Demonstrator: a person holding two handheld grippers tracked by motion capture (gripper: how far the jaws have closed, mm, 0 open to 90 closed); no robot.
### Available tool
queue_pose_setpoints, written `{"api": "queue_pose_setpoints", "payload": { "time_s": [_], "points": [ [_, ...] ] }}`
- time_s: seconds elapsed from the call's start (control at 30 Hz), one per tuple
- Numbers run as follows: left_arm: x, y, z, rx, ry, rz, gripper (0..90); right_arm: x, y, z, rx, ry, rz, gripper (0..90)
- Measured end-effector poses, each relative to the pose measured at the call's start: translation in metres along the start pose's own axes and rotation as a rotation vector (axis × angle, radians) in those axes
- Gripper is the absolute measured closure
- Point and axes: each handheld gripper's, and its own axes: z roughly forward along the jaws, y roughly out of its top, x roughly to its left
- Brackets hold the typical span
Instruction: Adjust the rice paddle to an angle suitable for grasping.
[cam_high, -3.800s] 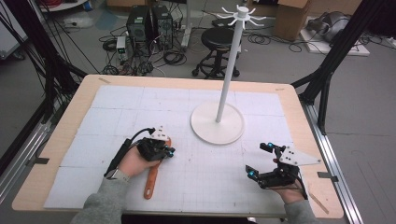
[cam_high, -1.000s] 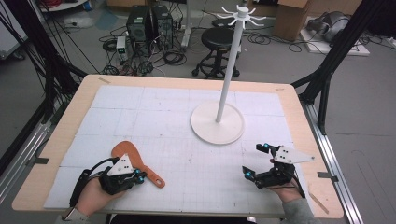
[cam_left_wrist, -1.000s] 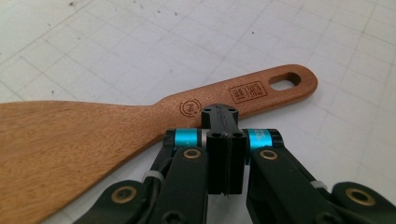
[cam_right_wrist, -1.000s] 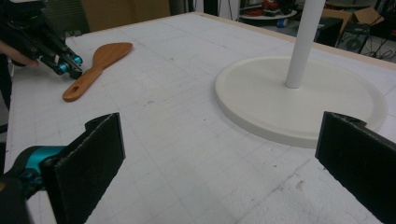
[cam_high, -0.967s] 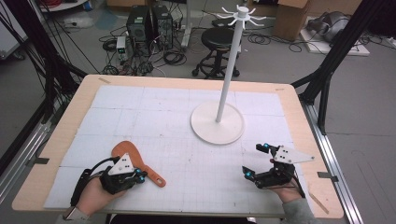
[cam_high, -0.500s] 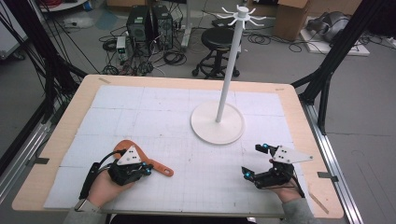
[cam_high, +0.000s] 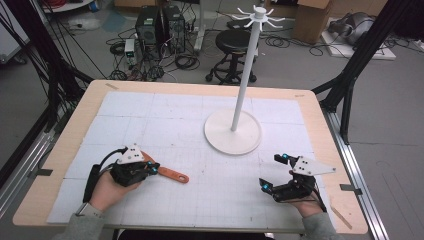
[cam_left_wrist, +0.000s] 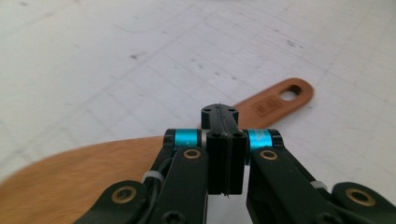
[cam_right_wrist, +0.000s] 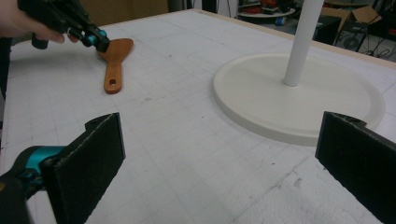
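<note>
While its long axis runs slantwise across the white table (cam_high: 165, 125), the one wooden spatula (cam_high: 170, 174) lies flat, its holed handle end pointing toward the table's middle and right and its broad blade toward my left side. My left gripper (cam_high: 152, 167) sits right over the blade end with its jaws pressed together; whether they pinch the wood I cannot tell. My right gripper (cam_high: 272, 172), jaws spread wide and empty, rests well apart near the single white stand (cam_high: 233, 132).
</note>
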Motion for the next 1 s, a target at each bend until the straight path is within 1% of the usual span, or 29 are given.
{"api": "queue_pose_setpoints", "payload": {
  "time_s": [0.03, 0.07, 0.13, 0.17, 0.23, 0.27, 0.33, 0.47, 0.57, 0.63, 0.67, 0.77, 0.83, 0.87, 0.93, 1.0],
  "points": [
    [0.005, 0.001, -0.001, -0.015, 0.0, -0.026, 89.7, -0.001, 0.0, 0.0, -0.004, 0.002, -0.006, 0.0],
    [0.01, 0.001, -0.001, -0.017, 0.005, -0.035, 89.7, -0.001, 0.0, 0.0, 0.001, 0.001, -0.002, 0.0],
    [0.018, 0.002, -0.001, -0.006, 0.03, -0.036, 89.7, -0.001, -0.001, 0.001, -0.001, 0.002, -0.003, 0.0],
    [0.022, 0.003, -0.001, -0.015, 0.03, -0.052, 89.7, -0.001, 0.0, 0.001, -0.001, 0.0, -0.004, 0.0],
    [0.03, 0.003, 0.0, -0.057, -0.011, -0.116, 89.7, 0.0, 0.0, 0.0, -0.002, -0.004, -0.007, 0.0],
    [0.032, 0.004, 0.001, -0.053, -0.01, -0.119, 89.7, 0.0, 0.0, 0.0, -0.003, -0.005, -0.008, 0.0],
    [0.035, 0.004, 0.004, -0.015, 0.007, -0.11, 89.7, 0.001, -0.001, 0.0, -0.004, -0.006, -0.012, 0.0],
    [0.039, 0.005, 0.012, 0.021, 0.029, -0.092, 89.7, 0.001, 0.0, 0.0, -0.005, -0.006, -0.014, 0.0],
    [0.044, 0.003, 0.02, 0.047, 0.049, -0.104, 89.7, 0.001, 0.0, 0.0, -0.004, -0.004, -0.011, 0.0],
    [0.049, 0.002, 0.024, 0.049, 0.041, -0.148, 89.7, 0.001, 0.0, 0.0, -0.005, -0.001, -0.01, 0.0],
    [0.05, 0.001, 0.026, 0.053, 0.044, -0.155, 89.7, 0.0, 0.0, 0.0, -0.005, -0.001, -0.009, 0.0],
    [0.053, 0.0, 0.03, 0.089, 0.083, -0.13, 89.7, 0.001, 0.0, 0.0, -0.004, -0.002, -0.001, 0.0],
    [0.056, -0.002, 0.032, 0.105, 0.109, -0.125, 89.7, 0.001, 0.0, 0.0, -0.003, -0.002, -0.001, 0.0],
    [0.057, -0.003, 0.032, 0.098, 0.103, -0.123, 89.7, 0.001, 0.0, 0.0, -0.004, -0.002, -0.001, 0.0],
    [0.058, -0.004, 0.031, 0.098, 0.11, -0.111, 89.6, 0.001, 0.0, -0.001, -0.002, -0.002, -0.002, 0.0],
    [0.056, -0.004, 0.032, 0.102, 0.118, -0.097, 89.7, 0.001, 0.0, -0.001, -0.005, -0.001, -0.003, 0.0]
  ]
}}
